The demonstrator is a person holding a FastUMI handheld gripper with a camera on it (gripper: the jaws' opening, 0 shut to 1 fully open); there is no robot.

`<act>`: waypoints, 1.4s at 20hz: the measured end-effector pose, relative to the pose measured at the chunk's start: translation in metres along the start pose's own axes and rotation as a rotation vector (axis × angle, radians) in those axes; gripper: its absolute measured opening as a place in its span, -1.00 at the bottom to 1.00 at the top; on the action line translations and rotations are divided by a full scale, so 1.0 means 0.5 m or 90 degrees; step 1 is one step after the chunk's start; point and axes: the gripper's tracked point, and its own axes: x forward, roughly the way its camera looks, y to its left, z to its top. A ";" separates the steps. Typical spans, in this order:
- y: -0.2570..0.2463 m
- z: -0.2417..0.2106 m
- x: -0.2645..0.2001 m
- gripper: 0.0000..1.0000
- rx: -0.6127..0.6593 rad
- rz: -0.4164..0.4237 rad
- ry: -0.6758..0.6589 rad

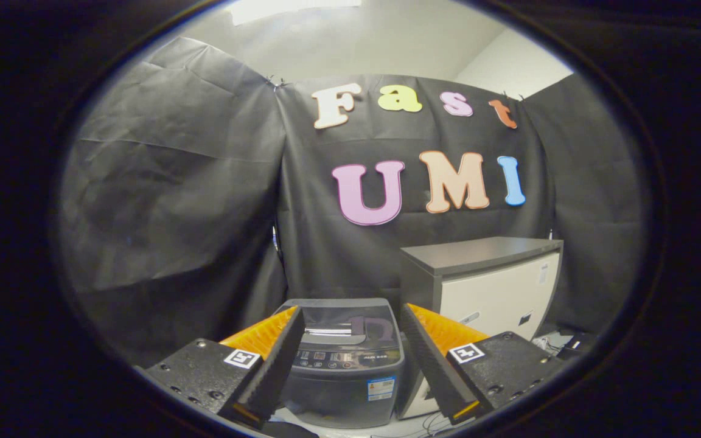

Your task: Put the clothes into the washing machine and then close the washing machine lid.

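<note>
The gripper (347,365) stands spread and empty; at twelve o'clock the small dark-grey plastic top-loading washing machine (344,371) has its glossy lid (347,325) down.

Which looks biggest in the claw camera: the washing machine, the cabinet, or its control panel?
1. Cabinet and washing machine: look about alike, and the washer sits nearer, so unsure.
2. Control panel: smallest.
The open claw frames the washer.

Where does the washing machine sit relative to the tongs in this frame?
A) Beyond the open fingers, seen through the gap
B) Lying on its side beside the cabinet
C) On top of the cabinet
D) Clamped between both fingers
A: the washing machine stands upright beyond the tongs, whose fingers are spread with nothing held, and the cabinet stands beside it.
</note>
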 end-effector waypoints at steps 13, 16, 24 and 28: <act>-0.077 0.054 -0.093 0.94 0.003 -0.022 -0.040; -0.063 0.058 -0.089 0.94 0.030 -0.010 -0.044; -0.035 0.057 -0.092 0.94 0.033 0.003 -0.047; -0.028 0.048 -0.091 0.94 0.022 0.008 -0.040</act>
